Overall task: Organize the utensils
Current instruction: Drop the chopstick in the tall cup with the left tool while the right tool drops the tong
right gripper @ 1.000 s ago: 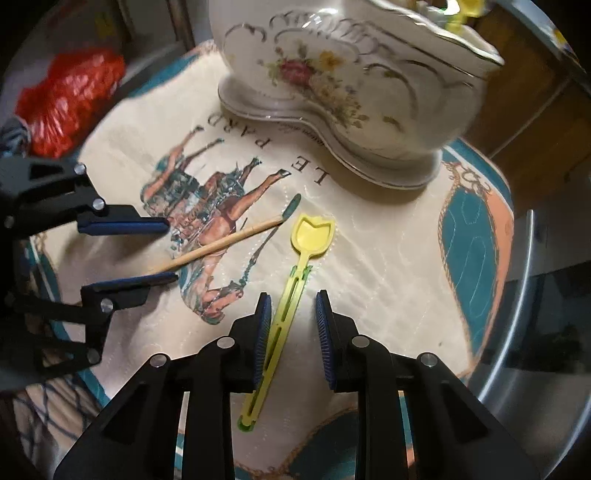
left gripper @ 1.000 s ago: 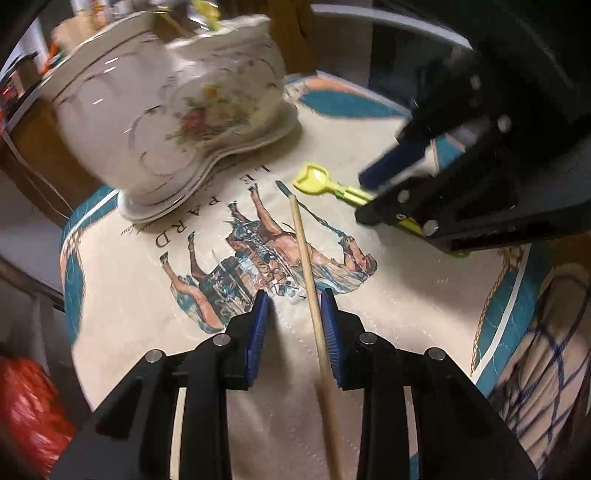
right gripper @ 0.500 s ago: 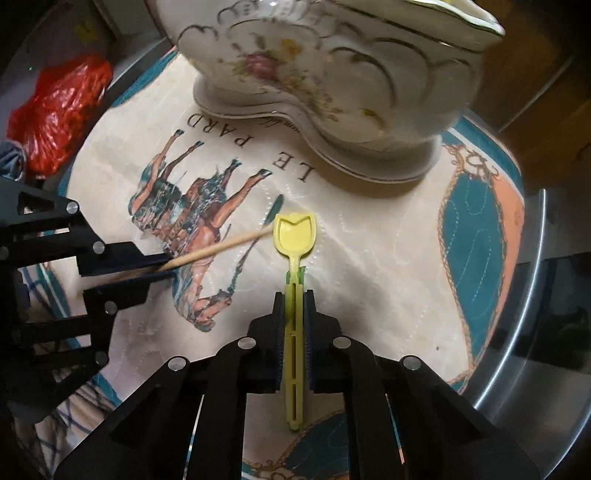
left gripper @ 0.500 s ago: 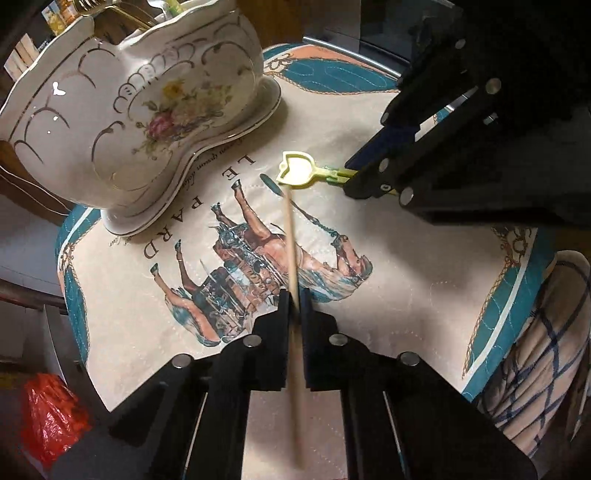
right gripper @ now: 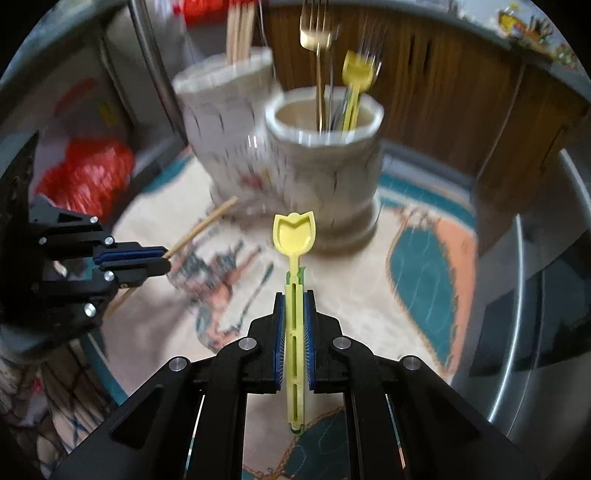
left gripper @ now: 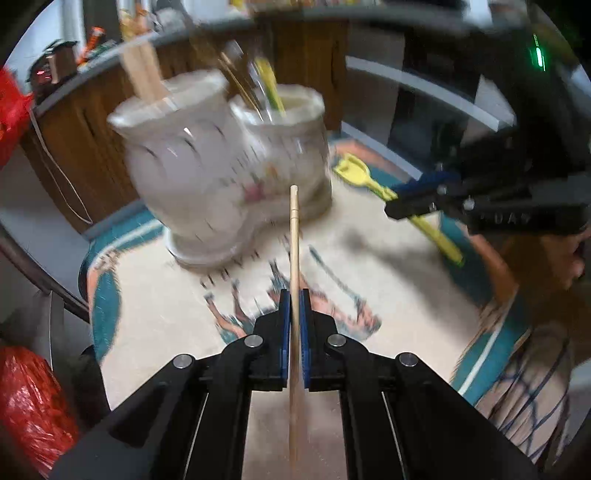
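On the printed mat (left gripper: 177, 306) stands the white ceramic two-cup utensil holder (left gripper: 221, 177), blurred in both views, which serves as the landmark. Its left cup carries wooden sticks (right gripper: 239, 29); its right cup (right gripper: 325, 122) carries a gold fork (right gripper: 317, 37), a yellow spoon (right gripper: 355, 74) and other cutlery too smeared to name. Left of the holder, off the mat, sits a red plastic bag (right gripper: 88, 173). Behind it runs brown wood panelling (right gripper: 443, 81). Left gripper (left gripper: 294, 295) sits in front of the holder, jaws closed on a wooden chopstick (left gripper: 294, 236), tip pointing up toward the holder's front wall, raised off the mat. Right gripper (right gripper: 294, 295) also in front of the holder, slightly toward its right cup, jaws clamped on the slotted handle of a yellow tulip-shaped spoon (right gripper: 294, 232), bowl end forward, just short of the holder's base in view, lifted clear of the mat. From the left wrist camera that spoon (left gripper: 354, 173) shows to the right of the holder, held by the right gripper (left gripper: 413, 195).
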Demonstrator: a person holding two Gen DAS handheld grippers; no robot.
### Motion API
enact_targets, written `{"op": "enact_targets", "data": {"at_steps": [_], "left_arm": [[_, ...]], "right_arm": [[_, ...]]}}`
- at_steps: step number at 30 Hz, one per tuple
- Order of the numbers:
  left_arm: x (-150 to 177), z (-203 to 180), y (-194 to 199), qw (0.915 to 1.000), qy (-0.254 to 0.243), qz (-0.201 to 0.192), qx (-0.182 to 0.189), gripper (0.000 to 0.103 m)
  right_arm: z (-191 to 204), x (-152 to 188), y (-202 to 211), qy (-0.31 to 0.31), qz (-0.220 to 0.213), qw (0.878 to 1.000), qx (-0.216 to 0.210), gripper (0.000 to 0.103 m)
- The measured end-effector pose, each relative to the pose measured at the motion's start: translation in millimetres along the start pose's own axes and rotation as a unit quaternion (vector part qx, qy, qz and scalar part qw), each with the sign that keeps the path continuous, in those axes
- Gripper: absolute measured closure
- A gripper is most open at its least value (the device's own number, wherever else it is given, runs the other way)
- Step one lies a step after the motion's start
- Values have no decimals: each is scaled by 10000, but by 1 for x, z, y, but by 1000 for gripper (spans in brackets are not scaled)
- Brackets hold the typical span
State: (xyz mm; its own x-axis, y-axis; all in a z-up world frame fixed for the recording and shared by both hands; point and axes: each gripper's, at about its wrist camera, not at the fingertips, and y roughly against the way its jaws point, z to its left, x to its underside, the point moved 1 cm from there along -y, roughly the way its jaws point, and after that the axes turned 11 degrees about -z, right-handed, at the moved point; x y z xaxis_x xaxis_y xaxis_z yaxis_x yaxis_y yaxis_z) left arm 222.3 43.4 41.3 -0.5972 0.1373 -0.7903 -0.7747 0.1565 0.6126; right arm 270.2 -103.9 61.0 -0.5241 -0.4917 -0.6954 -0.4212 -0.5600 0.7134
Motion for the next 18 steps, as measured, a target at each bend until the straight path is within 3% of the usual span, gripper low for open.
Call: {"op": "enact_targets", "data": {"at_steps": [7,14,18], "left_arm": [[-15,26,41,9916,531,-1170,121,98],[-40,24,42,9836,693,-1665,101,98],[-44,30,36,9804,681,-1846,126,98]], "right_arm": [[-8,-12,33,-247,-1123,9933,-118,93],[-15,-20,40,-491,-1910,9801,-210,93],[-21,-25,31,-593,-2099,9756,-267,93]]}}
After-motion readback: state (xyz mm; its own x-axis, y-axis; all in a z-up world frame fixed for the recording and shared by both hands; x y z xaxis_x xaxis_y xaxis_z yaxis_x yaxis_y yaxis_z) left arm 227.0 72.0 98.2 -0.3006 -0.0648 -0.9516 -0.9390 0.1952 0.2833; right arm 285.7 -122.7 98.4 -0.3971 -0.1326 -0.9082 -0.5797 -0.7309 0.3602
